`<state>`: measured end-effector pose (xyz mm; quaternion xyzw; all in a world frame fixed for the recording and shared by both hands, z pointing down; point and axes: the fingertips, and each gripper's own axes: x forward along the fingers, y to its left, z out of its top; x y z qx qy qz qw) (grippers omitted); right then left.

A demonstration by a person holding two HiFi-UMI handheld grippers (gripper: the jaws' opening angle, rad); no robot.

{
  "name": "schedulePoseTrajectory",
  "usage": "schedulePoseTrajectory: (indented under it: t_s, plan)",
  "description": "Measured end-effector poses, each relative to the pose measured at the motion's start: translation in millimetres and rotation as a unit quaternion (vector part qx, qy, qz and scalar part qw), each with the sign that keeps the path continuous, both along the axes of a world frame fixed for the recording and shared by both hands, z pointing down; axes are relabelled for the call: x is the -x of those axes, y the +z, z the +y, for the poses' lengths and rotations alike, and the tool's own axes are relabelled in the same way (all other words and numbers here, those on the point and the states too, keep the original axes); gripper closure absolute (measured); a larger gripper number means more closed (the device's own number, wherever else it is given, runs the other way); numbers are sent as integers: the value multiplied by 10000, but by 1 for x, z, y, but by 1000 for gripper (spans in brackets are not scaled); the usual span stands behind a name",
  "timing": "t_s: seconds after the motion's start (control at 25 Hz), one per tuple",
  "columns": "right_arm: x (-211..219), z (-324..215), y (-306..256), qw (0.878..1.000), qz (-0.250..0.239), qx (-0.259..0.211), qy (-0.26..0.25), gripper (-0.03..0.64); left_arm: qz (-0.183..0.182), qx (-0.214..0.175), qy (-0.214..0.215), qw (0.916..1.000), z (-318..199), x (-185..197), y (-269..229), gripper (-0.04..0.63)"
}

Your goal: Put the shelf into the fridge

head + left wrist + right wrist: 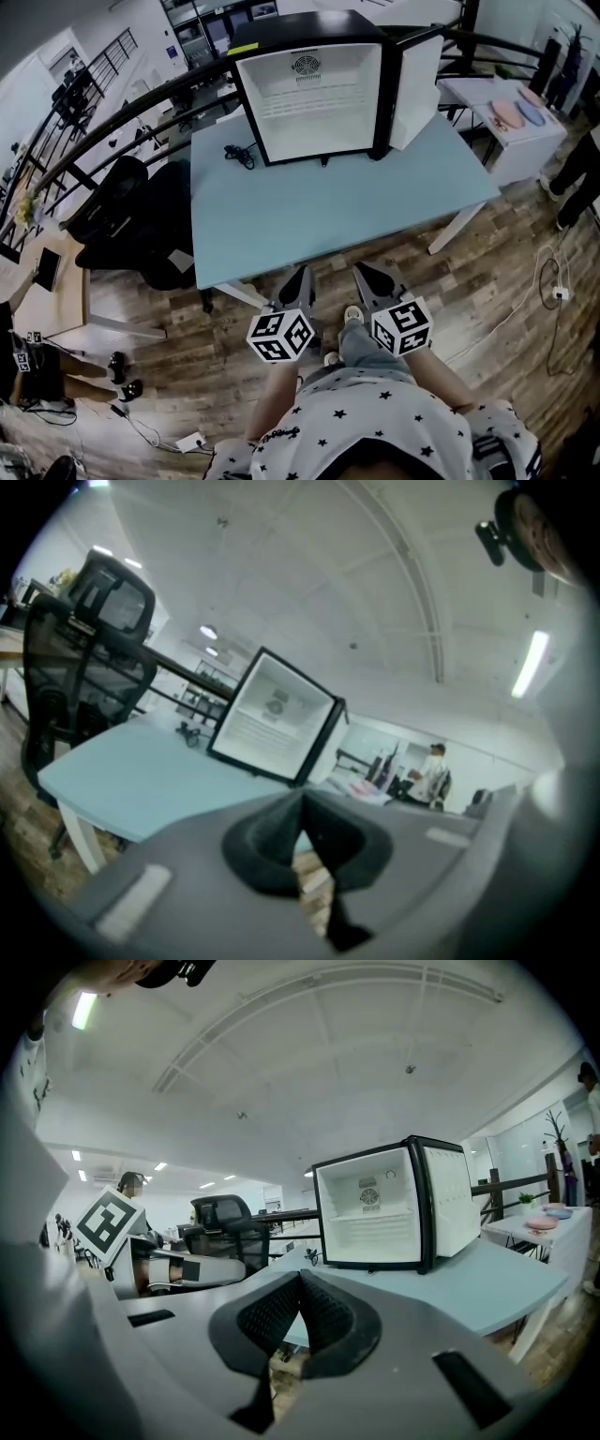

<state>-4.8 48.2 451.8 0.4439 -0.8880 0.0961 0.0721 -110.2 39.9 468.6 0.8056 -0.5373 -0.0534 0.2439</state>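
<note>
Fridge [319, 94] is stood upright, open front turned toward the left gripper [302, 274] and right gripper [362, 272], both pressed together on nothing; the inside sticker [305, 66] can't be read.

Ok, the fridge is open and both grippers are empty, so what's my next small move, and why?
Probably step to the table and look round for the shelf: the left gripper and right gripper are shut, empty, short of its edge; the fridge has its door open, and no loose shelf shows in any view.
</note>
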Motion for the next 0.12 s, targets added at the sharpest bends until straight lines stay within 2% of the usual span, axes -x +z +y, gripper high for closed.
schedulePoseTrajectory:
  t_s: [0.12]
  plan:
    - [1,-3,0,10000,14,-9,-18,597,-12,-7,28,10000,-3,0,-1,591]
